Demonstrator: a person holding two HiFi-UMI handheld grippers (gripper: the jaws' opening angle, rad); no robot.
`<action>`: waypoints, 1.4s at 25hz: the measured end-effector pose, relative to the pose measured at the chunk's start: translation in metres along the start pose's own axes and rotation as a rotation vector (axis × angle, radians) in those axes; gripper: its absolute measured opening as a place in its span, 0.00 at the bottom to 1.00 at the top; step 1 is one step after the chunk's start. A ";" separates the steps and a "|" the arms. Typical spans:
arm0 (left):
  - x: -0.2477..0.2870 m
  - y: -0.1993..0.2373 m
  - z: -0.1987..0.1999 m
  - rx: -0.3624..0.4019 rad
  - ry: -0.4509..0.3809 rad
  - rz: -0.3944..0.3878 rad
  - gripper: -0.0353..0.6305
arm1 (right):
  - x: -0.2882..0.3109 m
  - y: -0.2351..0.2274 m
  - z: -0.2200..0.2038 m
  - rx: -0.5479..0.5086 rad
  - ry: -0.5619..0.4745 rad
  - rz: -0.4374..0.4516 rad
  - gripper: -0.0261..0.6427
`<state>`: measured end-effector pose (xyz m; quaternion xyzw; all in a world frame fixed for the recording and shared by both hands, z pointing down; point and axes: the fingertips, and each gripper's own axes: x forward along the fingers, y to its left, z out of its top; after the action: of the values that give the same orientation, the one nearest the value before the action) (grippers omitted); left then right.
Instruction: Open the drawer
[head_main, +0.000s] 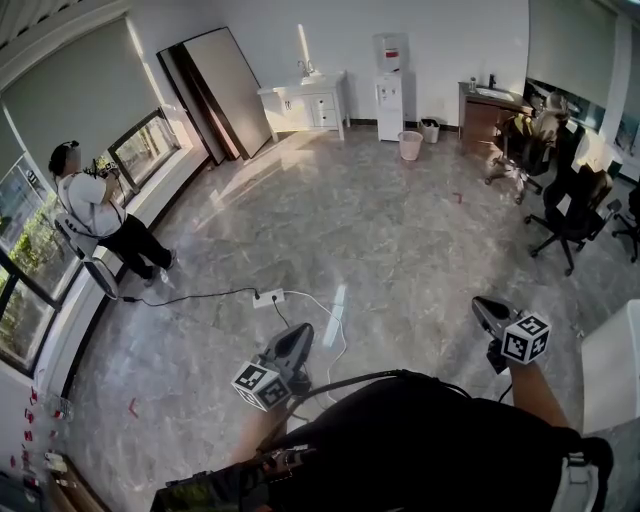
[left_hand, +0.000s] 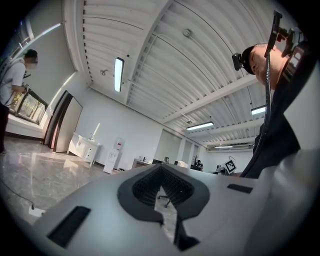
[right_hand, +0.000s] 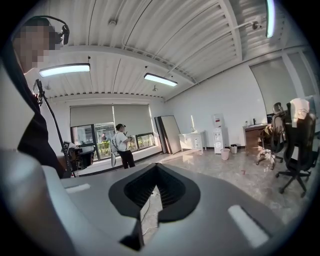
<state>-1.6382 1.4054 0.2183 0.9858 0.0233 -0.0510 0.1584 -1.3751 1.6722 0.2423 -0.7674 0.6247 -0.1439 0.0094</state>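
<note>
Close in front of the person's body, the left gripper (head_main: 292, 340) and right gripper (head_main: 488, 312) are held out roughly level and well apart, both pointing across the marble floor (head_main: 380, 230). Each has its jaws pressed together on nothing. The white drawer cabinet (head_main: 303, 105) stands far off against the back wall, near a water dispenser (head_main: 389, 75).
</note>
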 end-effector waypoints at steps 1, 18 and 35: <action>0.000 0.003 0.000 -0.002 -0.002 -0.005 0.05 | 0.001 0.000 0.000 0.000 0.002 -0.003 0.04; -0.036 0.066 0.010 -0.046 0.016 -0.025 0.05 | 0.055 0.053 -0.002 0.011 0.025 -0.023 0.04; 0.014 0.093 0.010 -0.055 0.038 -0.048 0.05 | 0.093 0.018 -0.007 0.039 0.061 -0.019 0.04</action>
<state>-1.6191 1.3141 0.2362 0.9810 0.0513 -0.0354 0.1835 -1.3775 1.5806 0.2654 -0.7683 0.6143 -0.1797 0.0040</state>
